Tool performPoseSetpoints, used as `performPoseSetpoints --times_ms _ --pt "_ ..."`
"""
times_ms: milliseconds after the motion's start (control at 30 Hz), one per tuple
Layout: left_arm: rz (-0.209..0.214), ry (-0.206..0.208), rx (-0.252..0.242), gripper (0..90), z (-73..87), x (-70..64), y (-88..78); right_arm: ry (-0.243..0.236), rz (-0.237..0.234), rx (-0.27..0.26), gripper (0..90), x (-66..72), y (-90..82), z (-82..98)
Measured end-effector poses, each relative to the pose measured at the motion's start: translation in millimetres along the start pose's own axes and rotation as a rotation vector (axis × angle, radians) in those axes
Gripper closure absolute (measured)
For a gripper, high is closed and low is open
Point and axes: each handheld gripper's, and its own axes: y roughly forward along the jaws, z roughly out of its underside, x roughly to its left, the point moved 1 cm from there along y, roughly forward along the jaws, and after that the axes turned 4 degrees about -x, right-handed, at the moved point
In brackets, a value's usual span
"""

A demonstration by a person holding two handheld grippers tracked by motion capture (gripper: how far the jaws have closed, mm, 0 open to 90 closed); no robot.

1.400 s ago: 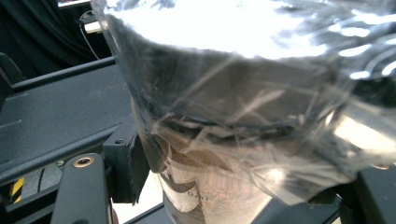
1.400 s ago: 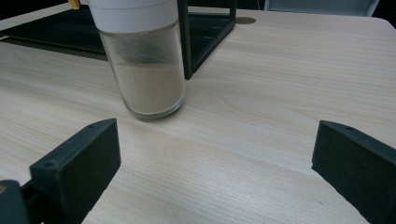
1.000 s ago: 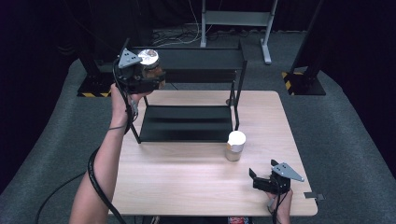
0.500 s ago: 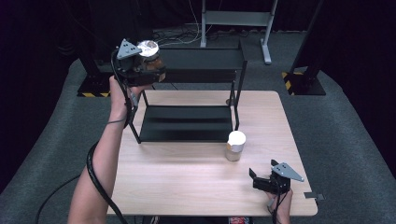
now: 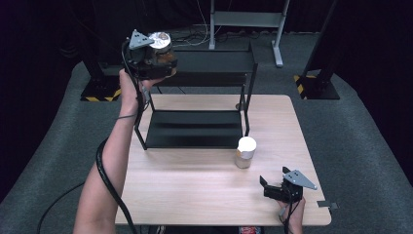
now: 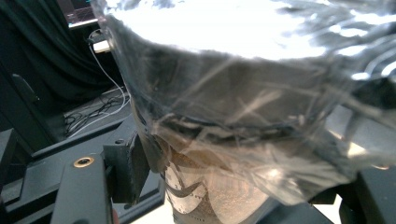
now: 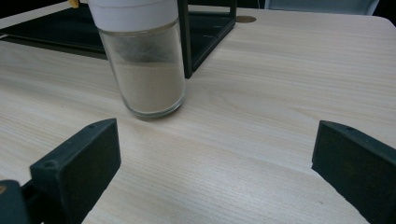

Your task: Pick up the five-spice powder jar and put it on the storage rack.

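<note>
My left gripper (image 5: 155,57) is held up at the left end of the black rack's top shelf (image 5: 214,62), shut on a jar with a shiny foil-like top (image 5: 159,42). In the left gripper view that jar (image 6: 243,116) sits very close between the jaws, with brownish powder in its lower part. A glass jar with a white lid (image 5: 245,152) stands on the table in front of the rack's right post. My right gripper (image 5: 266,187) rests open near the table's front right, pointing at that jar (image 7: 144,70), a short way from it.
The two-level black rack has a lower shelf (image 5: 195,129) lying on the wooden table (image 5: 195,195). Its right front post (image 5: 249,97) stands just behind the white-lidded jar. Black stands and cables are on the floor beyond the table.
My left gripper has carried the foil-topped jar a little higher and farther back toward the top shelf. The right gripper and the white-lidded jar have not moved.
</note>
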Motion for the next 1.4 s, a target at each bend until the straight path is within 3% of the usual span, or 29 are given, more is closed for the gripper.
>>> performPoseSetpoints --times_ms 833,1400 --pt "-0.020 -0.059 0.056 30.2 -14.9 19.6 34.9 -0.005 0.001 -0.002 0.2 0.4 0.0 0.4" --pt "-0.059 -0.033 0.137 30.2 -25.0 17.7 62.3 -0.005 0.001 0.000 0.2 0.2 0.0 0.0"
